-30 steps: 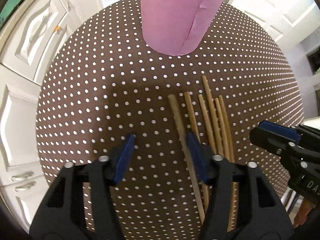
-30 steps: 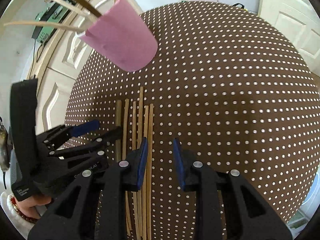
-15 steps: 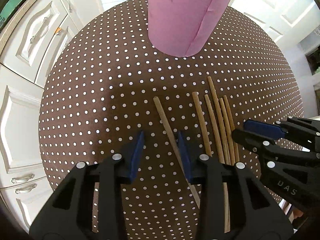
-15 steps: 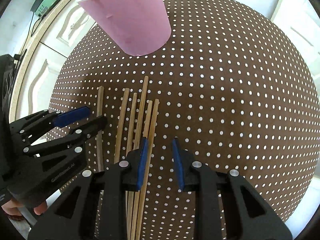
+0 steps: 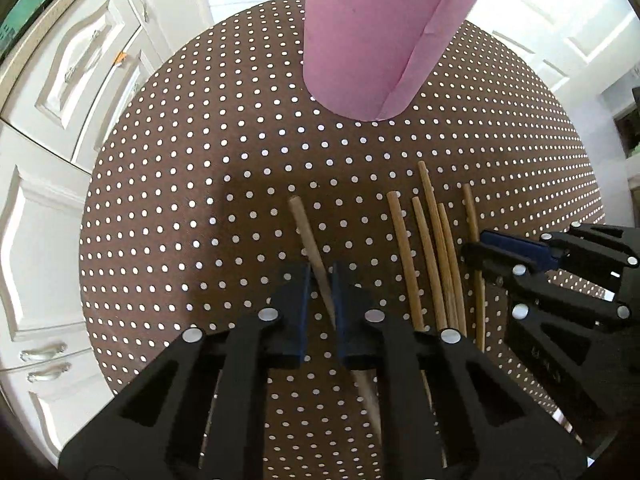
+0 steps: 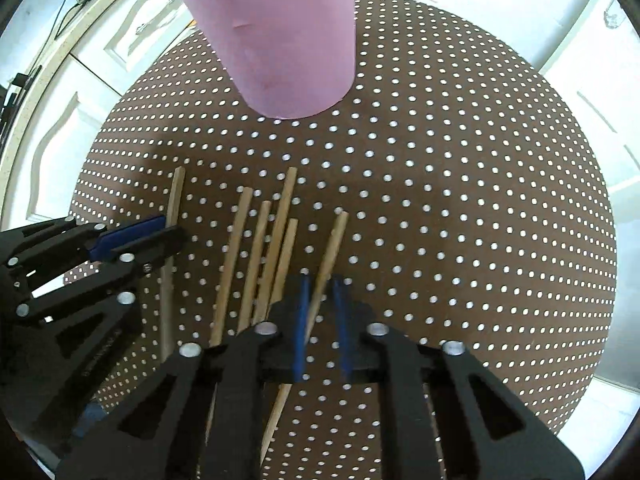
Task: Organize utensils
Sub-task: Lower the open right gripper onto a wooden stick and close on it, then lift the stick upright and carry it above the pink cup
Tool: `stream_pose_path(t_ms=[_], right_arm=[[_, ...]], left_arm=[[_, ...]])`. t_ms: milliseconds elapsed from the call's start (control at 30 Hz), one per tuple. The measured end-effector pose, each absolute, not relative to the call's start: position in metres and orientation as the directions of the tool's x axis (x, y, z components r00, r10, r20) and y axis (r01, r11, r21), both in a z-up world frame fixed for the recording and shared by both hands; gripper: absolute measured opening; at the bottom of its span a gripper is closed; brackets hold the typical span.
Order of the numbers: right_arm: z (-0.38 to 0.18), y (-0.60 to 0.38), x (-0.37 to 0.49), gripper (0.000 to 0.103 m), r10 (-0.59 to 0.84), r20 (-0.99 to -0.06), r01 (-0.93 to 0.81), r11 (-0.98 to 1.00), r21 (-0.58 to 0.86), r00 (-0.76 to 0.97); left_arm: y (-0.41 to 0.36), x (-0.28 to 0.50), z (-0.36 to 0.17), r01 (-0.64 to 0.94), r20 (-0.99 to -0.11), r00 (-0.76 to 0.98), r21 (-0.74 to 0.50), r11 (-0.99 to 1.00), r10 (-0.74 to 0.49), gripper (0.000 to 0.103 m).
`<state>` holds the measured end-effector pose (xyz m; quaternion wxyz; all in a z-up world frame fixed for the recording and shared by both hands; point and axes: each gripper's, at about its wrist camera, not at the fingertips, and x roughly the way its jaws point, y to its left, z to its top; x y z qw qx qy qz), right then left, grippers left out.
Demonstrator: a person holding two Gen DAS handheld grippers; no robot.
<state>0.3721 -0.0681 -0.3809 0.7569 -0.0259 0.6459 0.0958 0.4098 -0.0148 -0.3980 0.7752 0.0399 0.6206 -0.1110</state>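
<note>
A tall pink cup [image 5: 380, 40] [image 6: 288, 40] stands on the brown dotted round table [image 5: 200, 200] [image 6: 440, 200], with sticks poking from its top. Several wooden chopsticks [image 5: 424, 248] [image 6: 260, 256] lie side by side in front of it. My left gripper [image 5: 320, 292] points down, its jaws closing tight on one chopstick [image 5: 304, 232] that lies apart, left of the bunch. My right gripper [image 6: 320, 292] also points down, jaws closing on the rightmost chopstick [image 6: 334, 244]. Each gripper shows in the other's view: the right gripper [image 5: 480, 252], the left gripper [image 6: 160, 232].
White panelled cabinets [image 5: 48, 160] [image 6: 80, 120] with metal handles stand beyond the table's left edge. White doors [image 5: 560, 40] [image 6: 600, 100] lie past its right edge. Bare dotted cloth stretches right of the chopsticks in the right wrist view.
Both pairs of jaws have closed. The left one's chopstick swung away from the bunch to the left. The right gripper shifted over and took the rightmost chopstick, now parted from the rest.
</note>
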Motion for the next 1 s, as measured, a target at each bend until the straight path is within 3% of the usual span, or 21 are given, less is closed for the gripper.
stream_pose_path(t_ms=[367,1000], right_arm=[[-0.364,-0.105,0.374,0.004,0.265,-0.948,-0.053,0.964,0.26,0.176],[-0.201,-0.129,0.324,0.004,0.332,-0.79,-0.089,0.938,0.336,0.516]], left_arm=[[0.008,0.402,-0.362,0.187,-0.94,0.237,-0.205,0.961,-0.246,0.005],[0.05,0.38,-0.22,0.279,-0.763,0.496,-0.311,0.908,-0.414,0.005]])
